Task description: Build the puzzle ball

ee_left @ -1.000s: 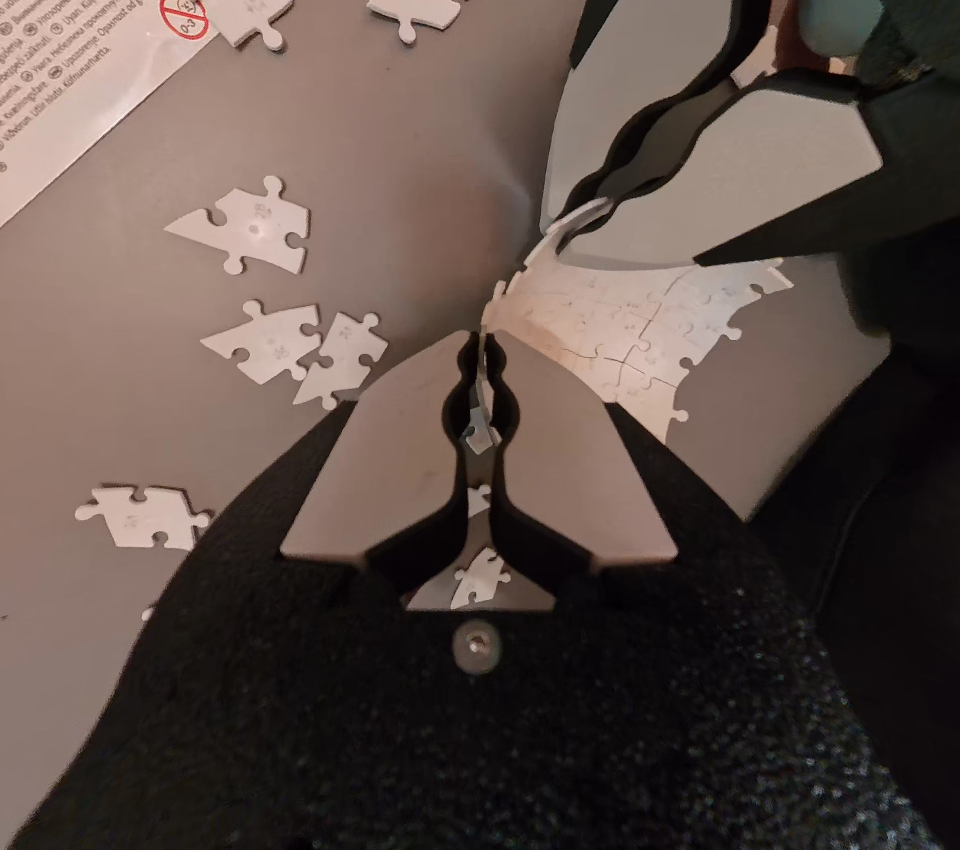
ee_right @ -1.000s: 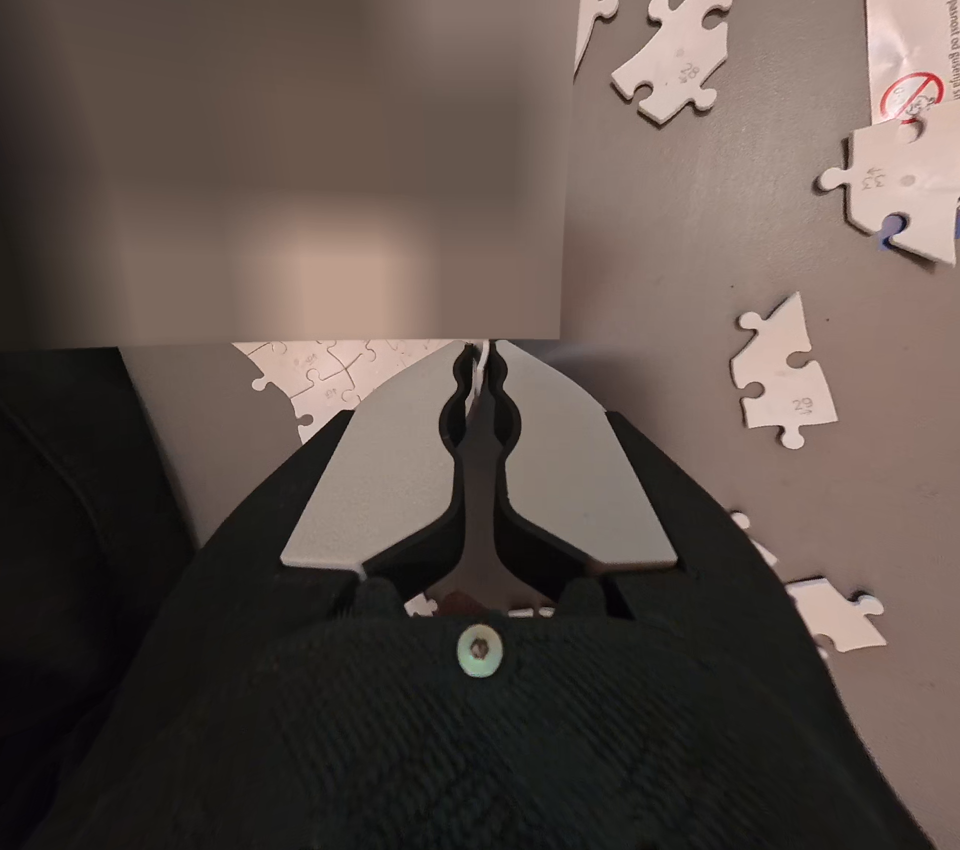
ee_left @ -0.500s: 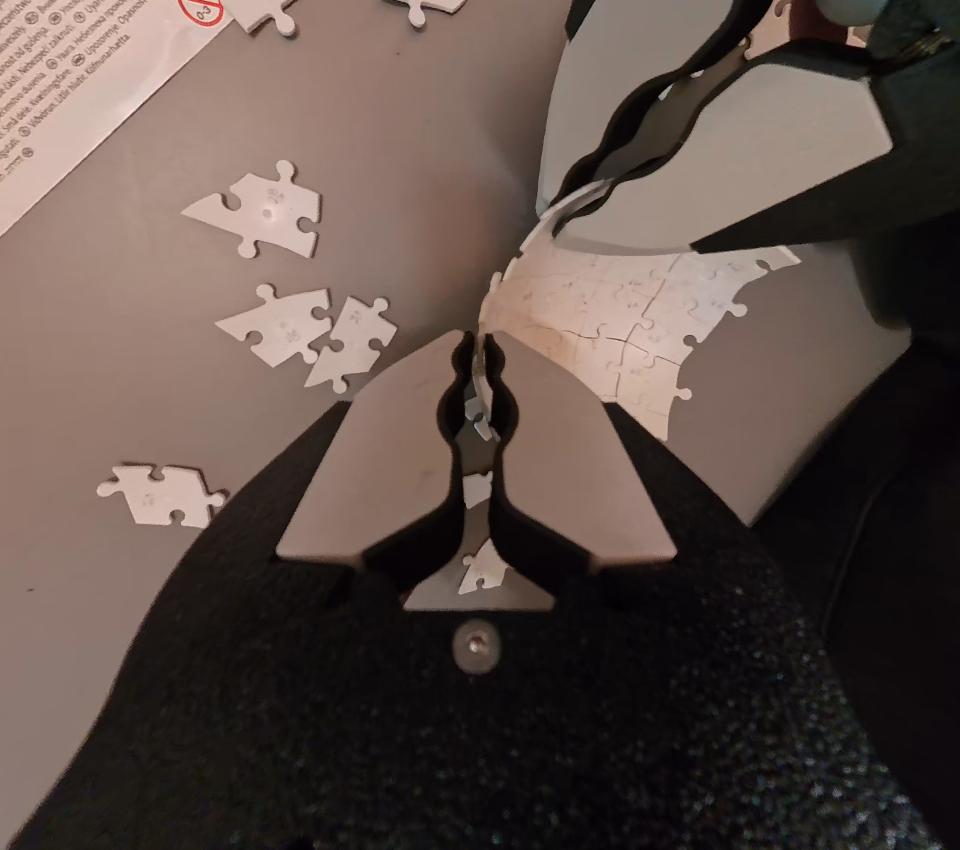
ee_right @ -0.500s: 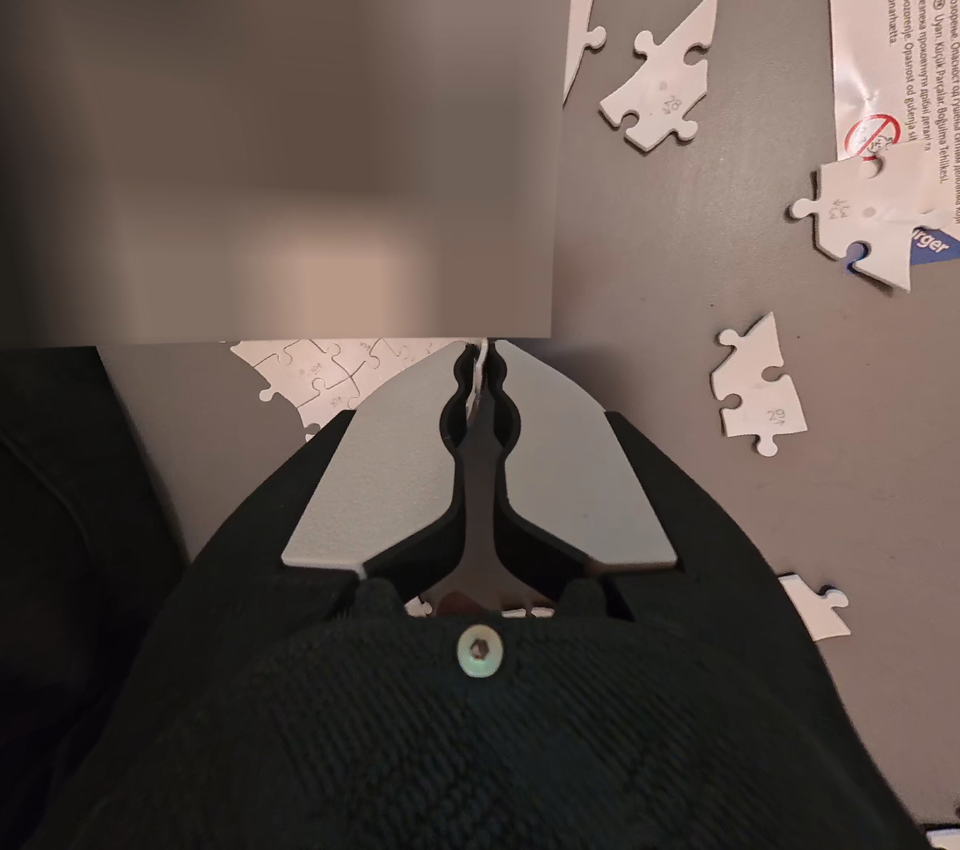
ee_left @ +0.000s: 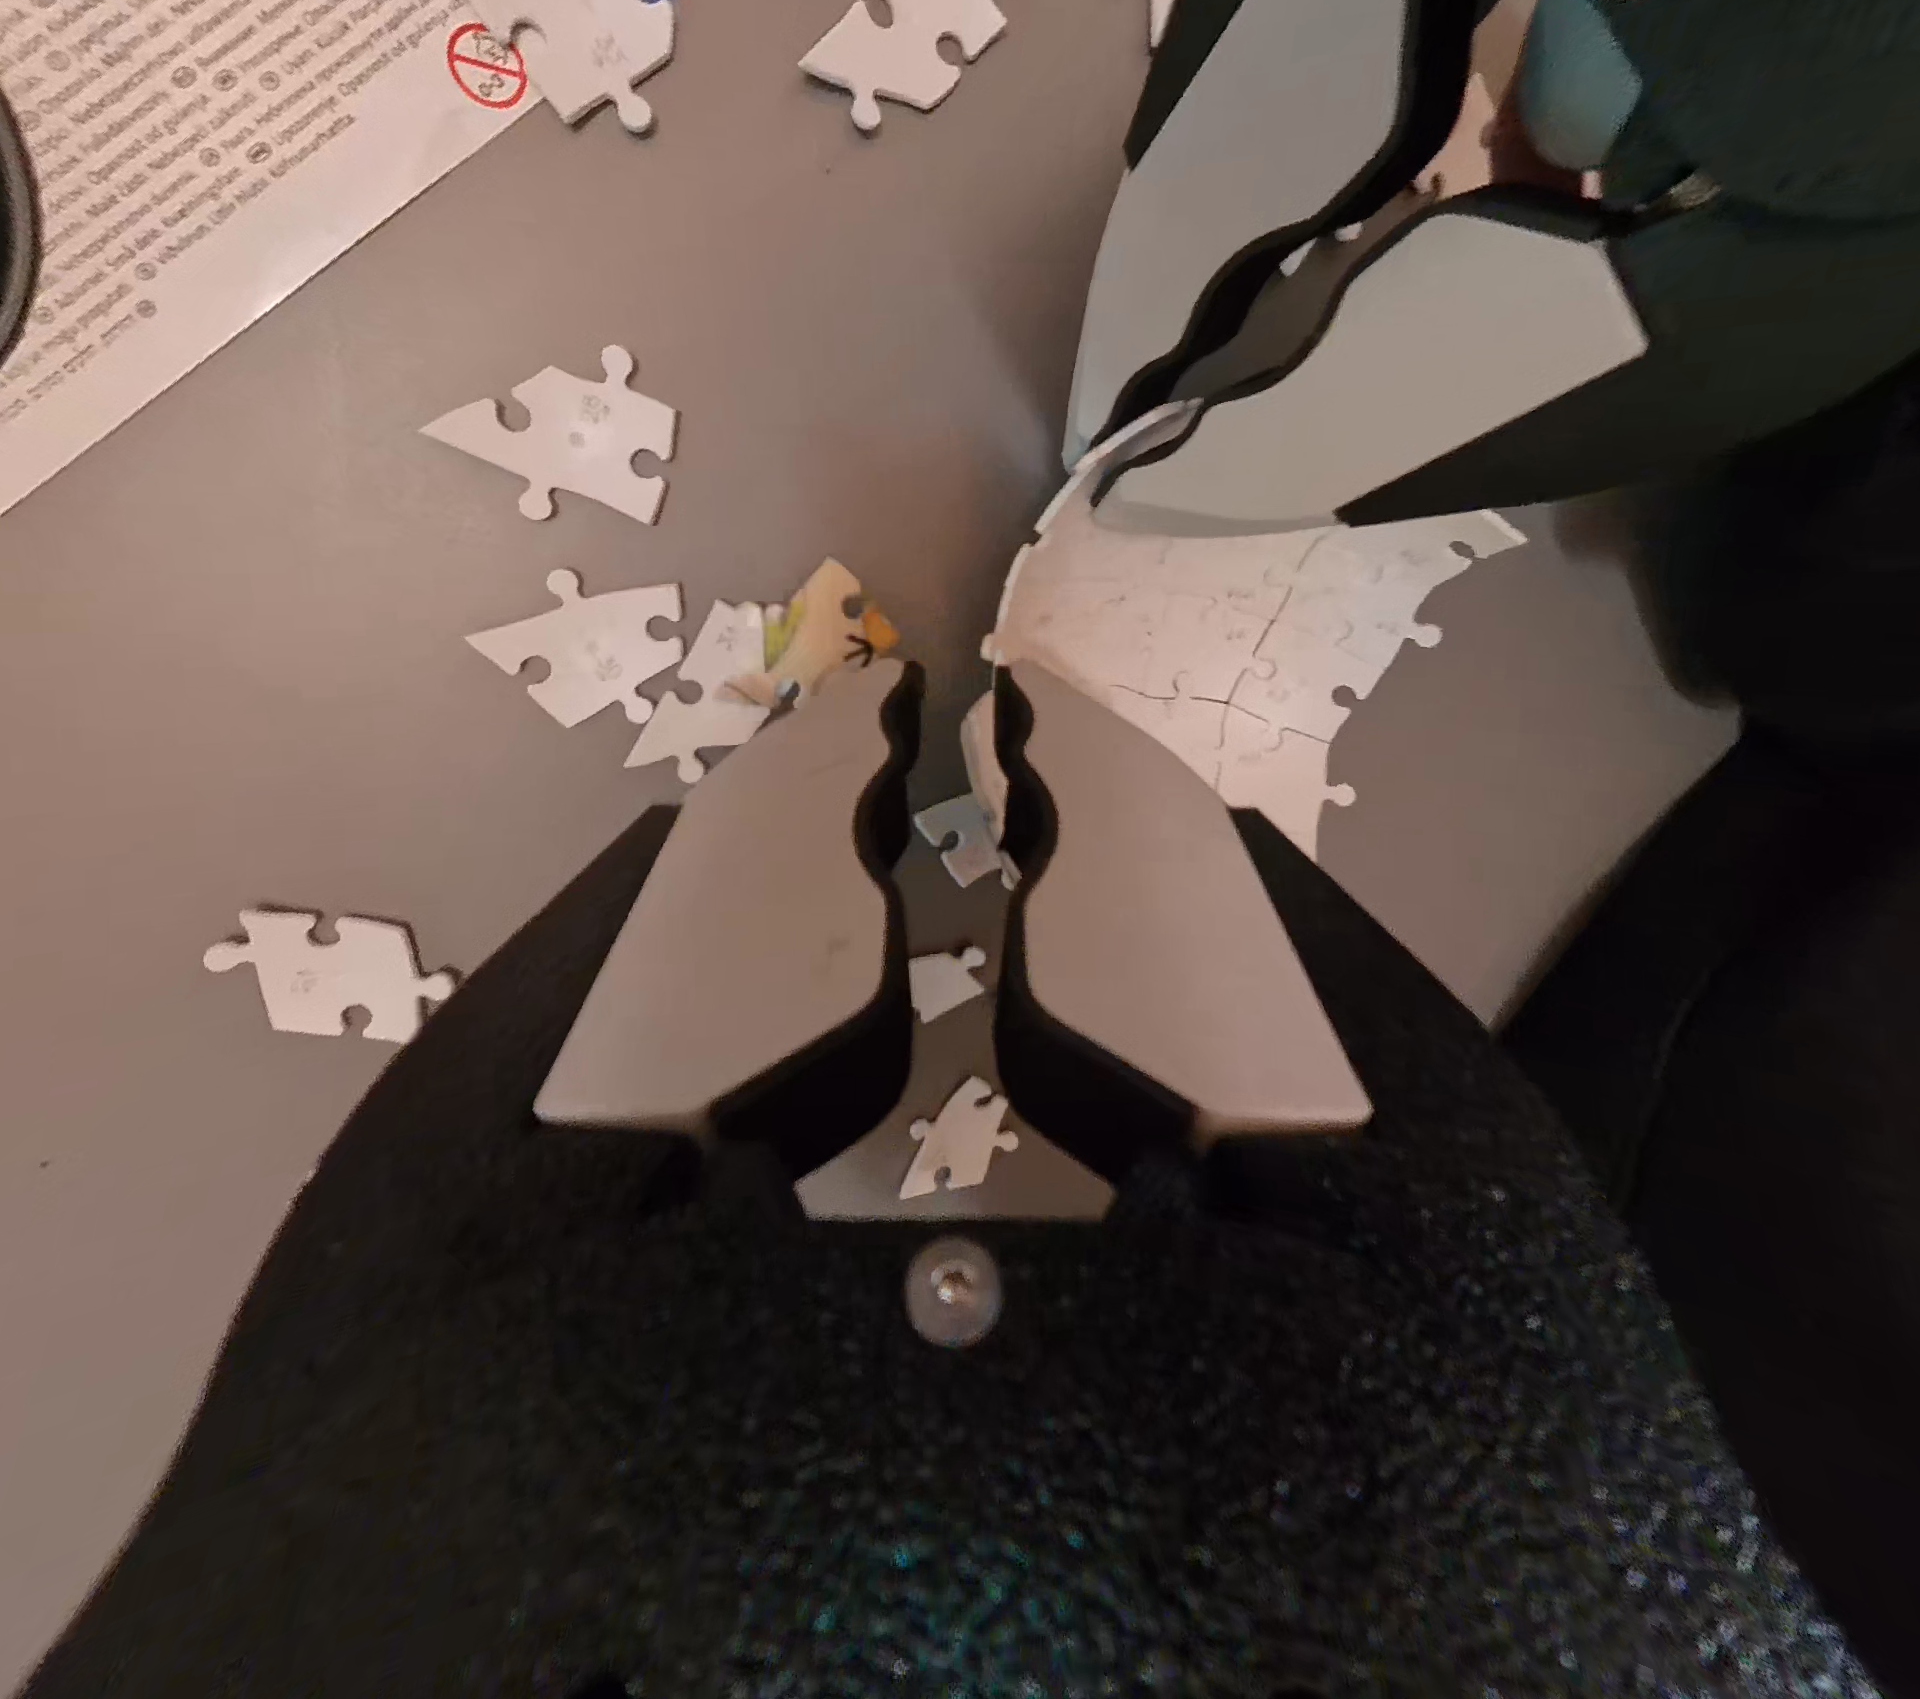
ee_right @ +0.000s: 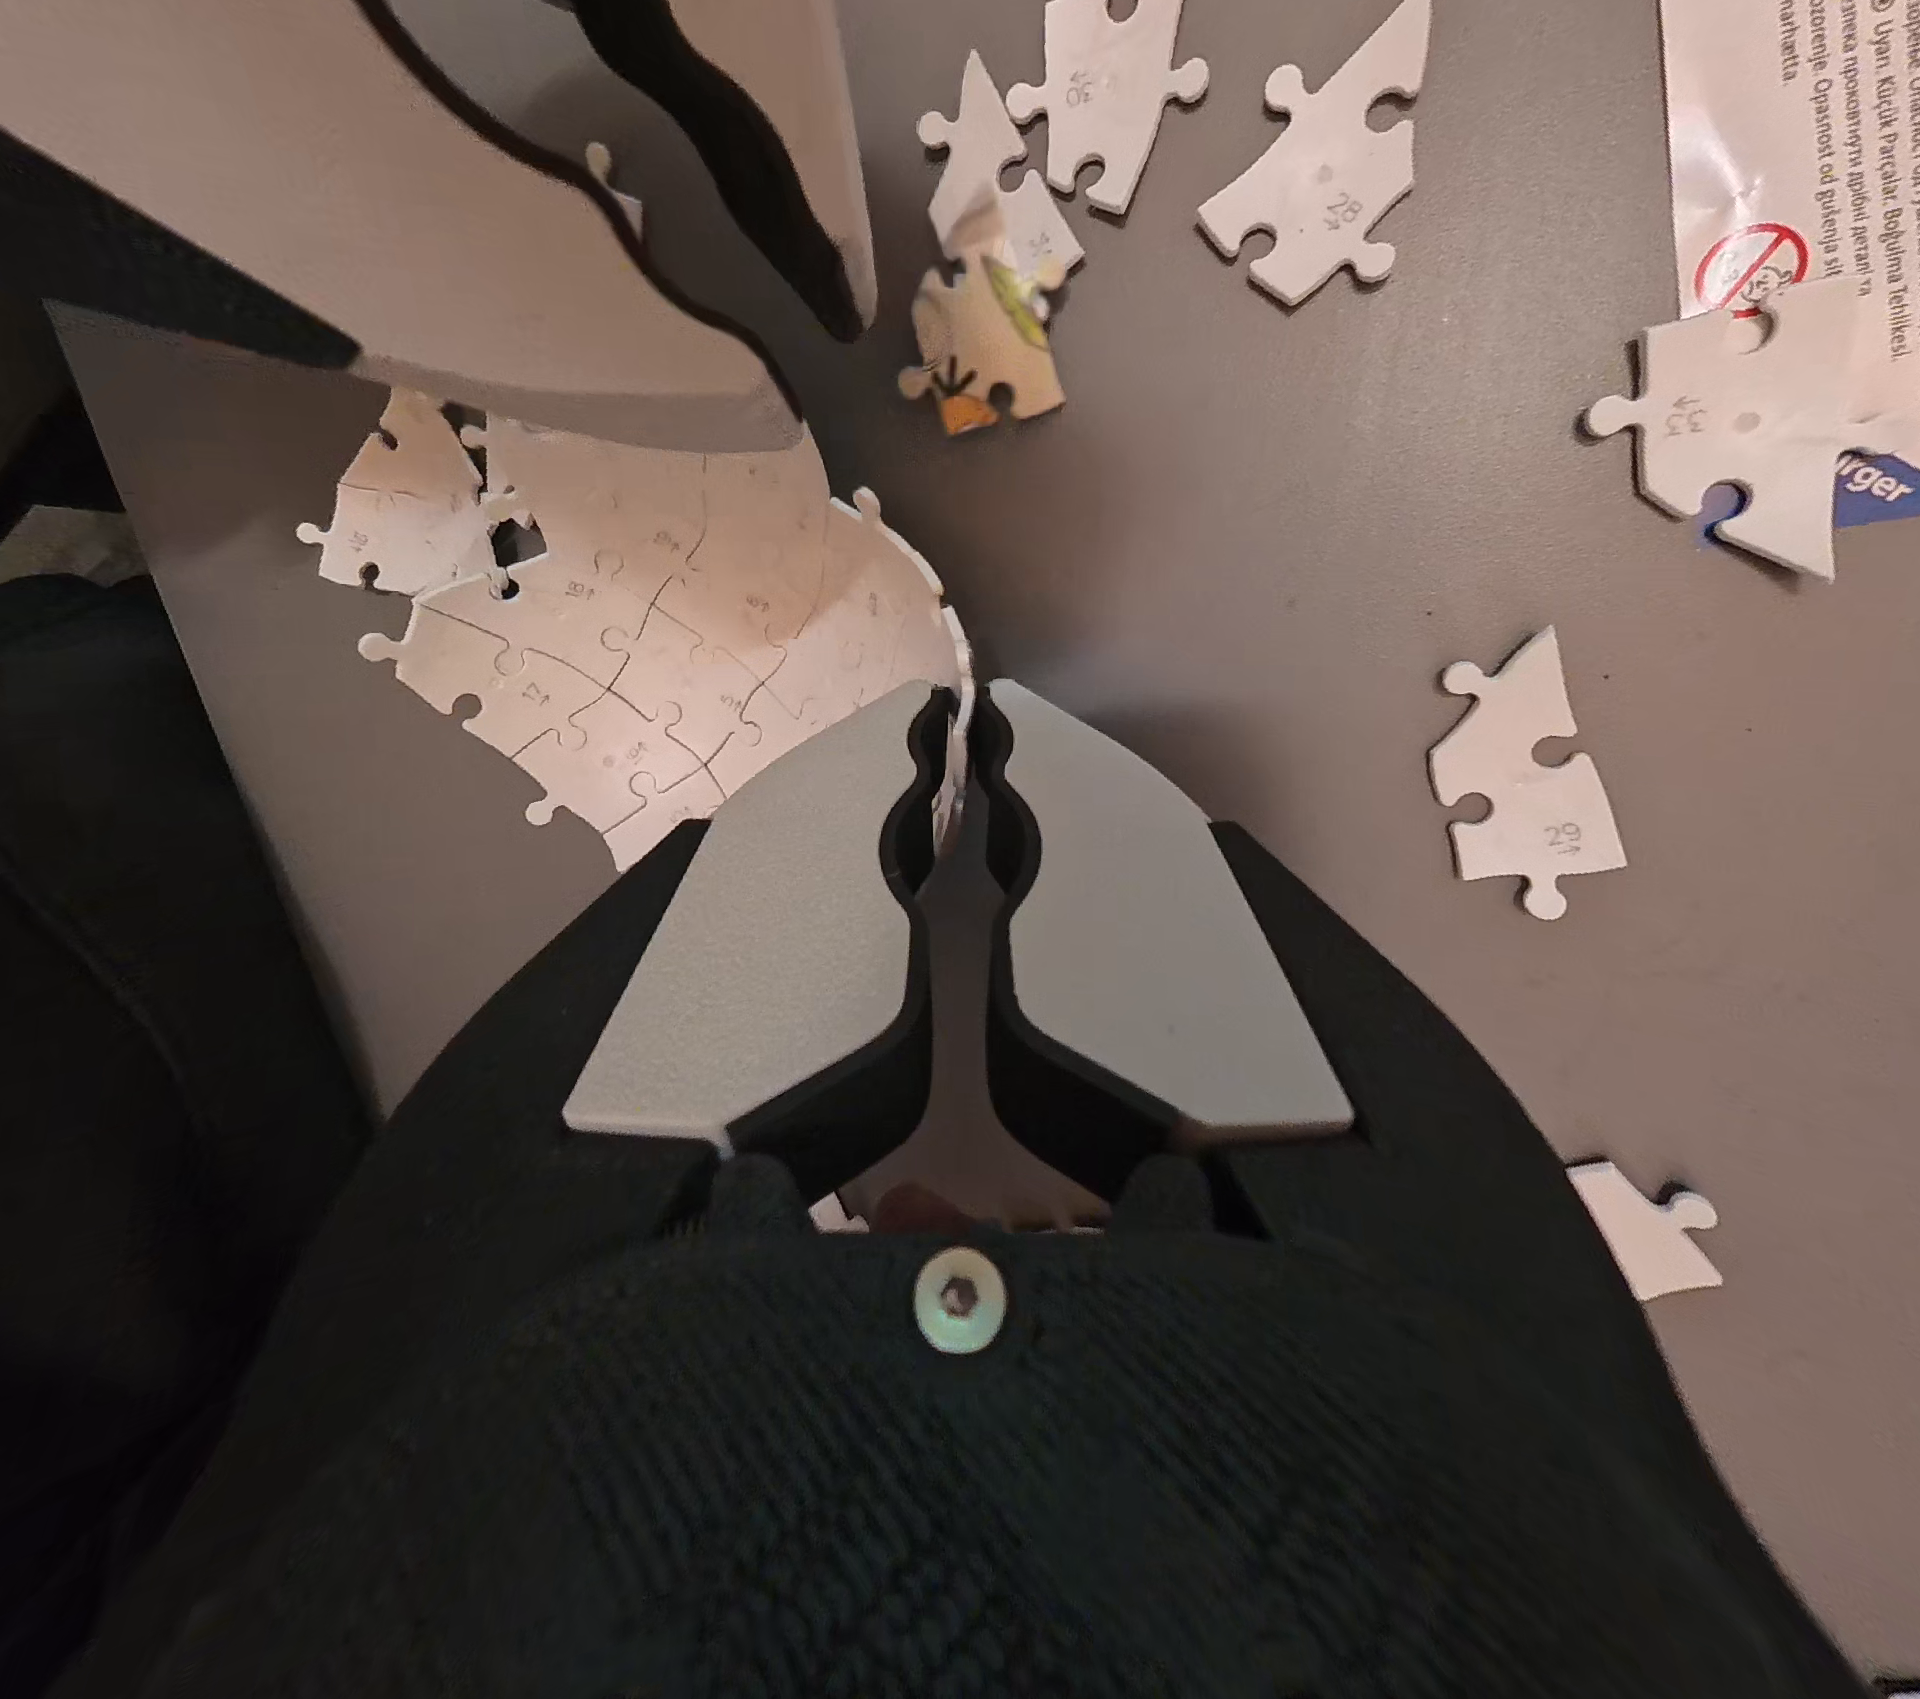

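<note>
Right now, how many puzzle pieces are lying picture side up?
1. The colourful piece lies on the table just past the left gripper's tips, against a white piece. Every other piece seen shows its blank back; the grippers may hide more.

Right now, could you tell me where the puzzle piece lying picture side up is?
In the left wrist view, the colourful piece lies on the grey table, just left of the left gripper, overlapping a white piece.

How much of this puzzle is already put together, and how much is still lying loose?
Done: a curved section of joined white pieces. In hand: the right gripper pinches its rim; the left gripper stands open at the same rim, not pressing on it. Left: several loose pieces scattered on the grey table, one coloured piece picture side up.
</note>
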`<state>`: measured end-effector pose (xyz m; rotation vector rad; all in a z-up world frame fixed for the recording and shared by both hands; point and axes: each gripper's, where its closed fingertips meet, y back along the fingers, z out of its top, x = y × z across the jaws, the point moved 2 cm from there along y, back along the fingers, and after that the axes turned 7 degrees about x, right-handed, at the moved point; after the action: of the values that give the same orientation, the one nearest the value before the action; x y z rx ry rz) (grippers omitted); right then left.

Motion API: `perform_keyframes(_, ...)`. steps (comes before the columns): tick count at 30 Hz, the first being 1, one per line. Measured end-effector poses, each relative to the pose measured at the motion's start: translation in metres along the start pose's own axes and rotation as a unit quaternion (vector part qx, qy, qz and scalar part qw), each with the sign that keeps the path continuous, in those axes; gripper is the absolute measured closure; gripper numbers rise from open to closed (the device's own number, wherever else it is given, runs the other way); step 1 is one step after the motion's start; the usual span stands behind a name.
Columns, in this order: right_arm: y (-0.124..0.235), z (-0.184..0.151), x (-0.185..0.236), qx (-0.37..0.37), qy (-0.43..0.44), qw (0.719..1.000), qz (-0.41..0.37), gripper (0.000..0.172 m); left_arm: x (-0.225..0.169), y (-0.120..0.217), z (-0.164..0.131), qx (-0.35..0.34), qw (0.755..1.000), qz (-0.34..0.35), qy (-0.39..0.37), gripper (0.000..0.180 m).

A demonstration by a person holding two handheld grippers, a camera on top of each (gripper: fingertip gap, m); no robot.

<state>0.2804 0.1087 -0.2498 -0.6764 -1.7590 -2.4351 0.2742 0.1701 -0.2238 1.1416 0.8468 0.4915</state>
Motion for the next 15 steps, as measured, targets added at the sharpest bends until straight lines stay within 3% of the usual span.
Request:
perform_keyframes(8,-0.001,-0.002,0.007,0.006,0.016,1.0,0.019,0.168,0.039,0.009,0.0,-0.04,0.996,-0.017,0.073,0.162)
perform_keyframes(11,-0.004,-0.004,0.01,0.014,0.029,0.999,0.029,0.167,0.053,-0.002,-0.01,-0.006,0.999,0.031,0.044,0.153)
perform_keyframes(15,-0.006,-0.009,0.009,0.024,0.034,0.998,0.038,0.166,0.042,-0.018,-0.009,-0.008,0.998,0.041,-0.045,0.15)
